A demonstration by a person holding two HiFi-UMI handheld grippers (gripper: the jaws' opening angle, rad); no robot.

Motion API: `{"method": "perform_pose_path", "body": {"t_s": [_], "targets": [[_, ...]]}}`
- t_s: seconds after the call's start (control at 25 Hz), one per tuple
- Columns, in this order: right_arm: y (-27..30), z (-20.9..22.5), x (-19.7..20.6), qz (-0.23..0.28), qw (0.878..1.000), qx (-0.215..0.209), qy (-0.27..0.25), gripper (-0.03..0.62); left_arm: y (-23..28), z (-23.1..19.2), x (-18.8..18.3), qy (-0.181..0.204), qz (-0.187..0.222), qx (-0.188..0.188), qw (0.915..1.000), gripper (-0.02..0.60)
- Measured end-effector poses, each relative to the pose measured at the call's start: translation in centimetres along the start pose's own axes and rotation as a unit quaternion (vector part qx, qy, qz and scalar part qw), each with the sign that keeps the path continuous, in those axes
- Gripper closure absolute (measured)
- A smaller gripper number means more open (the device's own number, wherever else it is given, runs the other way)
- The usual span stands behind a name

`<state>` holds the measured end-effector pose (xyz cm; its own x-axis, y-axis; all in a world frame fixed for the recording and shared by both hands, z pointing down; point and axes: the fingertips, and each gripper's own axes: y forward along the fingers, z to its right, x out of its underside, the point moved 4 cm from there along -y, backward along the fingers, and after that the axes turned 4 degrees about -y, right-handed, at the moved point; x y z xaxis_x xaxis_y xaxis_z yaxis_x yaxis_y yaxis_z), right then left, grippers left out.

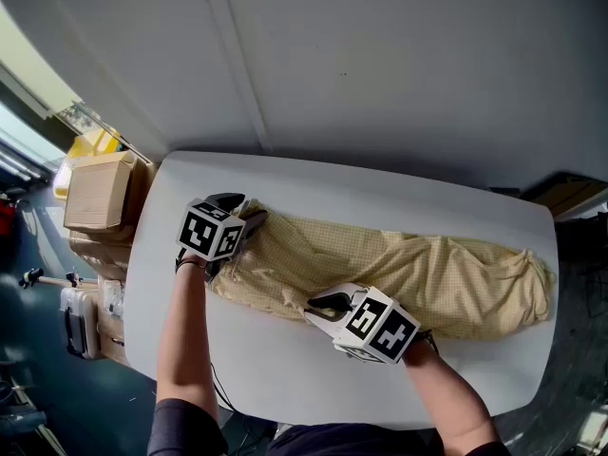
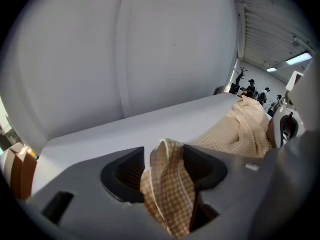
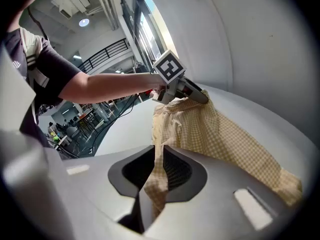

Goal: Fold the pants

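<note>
On the table (image 1: pixel 399 198), left hand-held gripper (image 1: pixel 242 213) gapes around the pants (image 1: pixel 456 274); right hand-held gripper (image 1: pixel 318 306) pinches them.

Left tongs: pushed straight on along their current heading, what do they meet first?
The pants: a fold stands between the open left tongs. Past it, likely the bare table, though depth is unclear.
</note>
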<state>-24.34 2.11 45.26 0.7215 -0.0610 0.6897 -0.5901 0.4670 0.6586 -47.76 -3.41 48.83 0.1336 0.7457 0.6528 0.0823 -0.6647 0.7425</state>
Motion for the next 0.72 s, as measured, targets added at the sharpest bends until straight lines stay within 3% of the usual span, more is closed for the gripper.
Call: {"method": "perform_pose_path", "body": {"t_s": [0.12,0.2,0.32,0.48,0.6,0.72], "targets": [[0.4,0.0,-0.3,-0.006,1.0,0.0,-0.003,0.546,0.1,0.7,0.0,0.047,-0.007,-0.011,0.9988,0.473],[0.5,0.3,-0.4,-0.008,1.0,0.003,-0.004,0.554,-0.2,1.0,-0.1,0.073,-0.002,-0.031,0.9969,0.528],[0.6,0.8,-0.7,-0.008,1.0,0.009,-0.009,0.565,-1.7,1.5,-0.9,0.085,0.024,-0.052,0.9947,0.548],[0.7,0.4,-1.6,-0.001,1.0,0.01,-0.021,0.569,-5.3,0.9,-1.9,0.066,0.074,-0.102,0.9899,0.551],[0.8,0.4,-1.9,0.001,0.999,0.015,-0.031,0.569,-7.0,-1.0,-1.5,0.046,0.067,-0.16,0.9838,0.551],[1.2,0.5,-1.9,-0.001,0.999,0.02,-0.029,0.571,-6.3,-2.7,0.0,0.02,0.036,-0.179,0.983,0.551]]}}
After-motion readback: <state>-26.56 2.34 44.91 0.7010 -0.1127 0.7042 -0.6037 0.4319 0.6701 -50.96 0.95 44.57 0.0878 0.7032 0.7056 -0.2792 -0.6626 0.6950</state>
